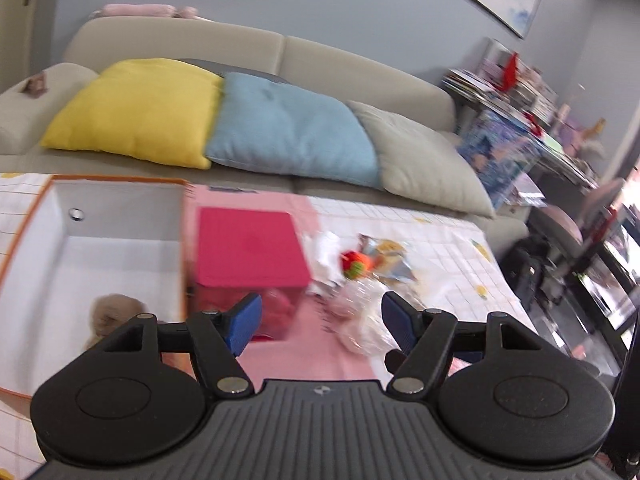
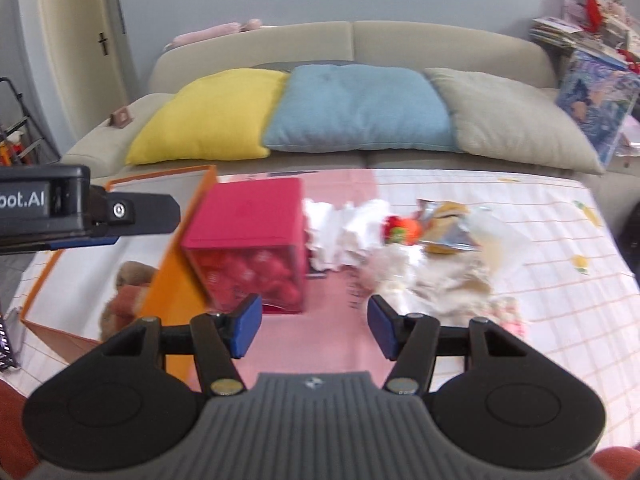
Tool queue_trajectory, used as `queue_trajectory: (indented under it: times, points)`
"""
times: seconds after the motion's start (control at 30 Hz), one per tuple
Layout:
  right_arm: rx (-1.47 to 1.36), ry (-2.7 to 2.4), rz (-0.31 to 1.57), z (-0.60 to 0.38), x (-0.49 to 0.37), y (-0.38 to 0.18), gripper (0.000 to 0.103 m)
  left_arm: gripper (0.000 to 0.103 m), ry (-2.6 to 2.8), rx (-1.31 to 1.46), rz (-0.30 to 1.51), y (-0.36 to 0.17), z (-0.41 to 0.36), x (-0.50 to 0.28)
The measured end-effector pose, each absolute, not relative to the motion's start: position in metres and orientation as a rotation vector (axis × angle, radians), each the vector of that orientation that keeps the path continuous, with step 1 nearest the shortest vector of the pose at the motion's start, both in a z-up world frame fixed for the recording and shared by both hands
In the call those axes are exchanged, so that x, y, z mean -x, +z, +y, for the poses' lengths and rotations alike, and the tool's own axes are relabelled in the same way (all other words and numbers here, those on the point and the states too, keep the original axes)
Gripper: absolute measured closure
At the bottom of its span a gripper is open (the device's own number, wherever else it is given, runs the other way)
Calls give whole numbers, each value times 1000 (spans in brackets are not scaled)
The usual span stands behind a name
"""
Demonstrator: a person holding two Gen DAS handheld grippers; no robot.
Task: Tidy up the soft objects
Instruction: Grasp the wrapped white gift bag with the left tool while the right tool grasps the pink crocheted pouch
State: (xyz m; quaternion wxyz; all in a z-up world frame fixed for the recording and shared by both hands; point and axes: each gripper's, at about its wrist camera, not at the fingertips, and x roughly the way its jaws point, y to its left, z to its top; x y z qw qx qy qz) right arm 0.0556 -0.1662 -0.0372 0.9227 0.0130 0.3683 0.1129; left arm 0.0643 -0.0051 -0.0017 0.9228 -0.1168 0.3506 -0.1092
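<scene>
Hovering with both claws released, left claw (image 1: 320, 322) and right claw (image 2: 314, 326) empty over the desk (image 2: 540, 280). Best to descend squarely on the pale plush pile (image 2: 432, 280) right of the pink box (image 2: 248, 240), pinching deep, then carrying to the orange-rimmed bin (image 1: 60, 240) at the left edge.

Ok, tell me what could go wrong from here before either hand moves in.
1. Both tongs are open and empty: left, right. The pile mixes plush with crinkly wrappers, so a grab may pick up trash too.
2. The red box sits against the orange bin's wall; a reach could knock either.
3. The left tongs cross the right view, so the hands might collide.
</scene>
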Motion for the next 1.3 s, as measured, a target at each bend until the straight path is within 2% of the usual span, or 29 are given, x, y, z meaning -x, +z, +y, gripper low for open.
queue_trajectory:
  times: [0.4, 0.5, 0.73, 0.8, 1.07, 1.17, 1.3]
  points:
    - [-47, 67, 812, -235, -48, -69, 40, 23, -356, 173, 827, -42, -55, -63]
    - [-55, 35, 823, -245, -53, -77, 35, 23, -364, 165, 857, -51, -60, -65]
    - [-7, -19, 859, -265, -72, -102, 33, 23, -354, 155, 913, -72, -76, -91]
    - [-5, -27, 875, -272, -81, -109, 22, 23, -341, 159, 929, -79, -83, -102]
    - [-16, -48, 897, -292, -115, -132, 21, 21, -334, 121, 956, -105, -112, -141]
    - [-64, -62, 922, -299, -127, -144, 12, 19, -296, 145, 961, -113, -117, -157]
    - [-108, -63, 941, -304, -137, -156, 12, 18, -251, 216, 996, -130, -118, -176]
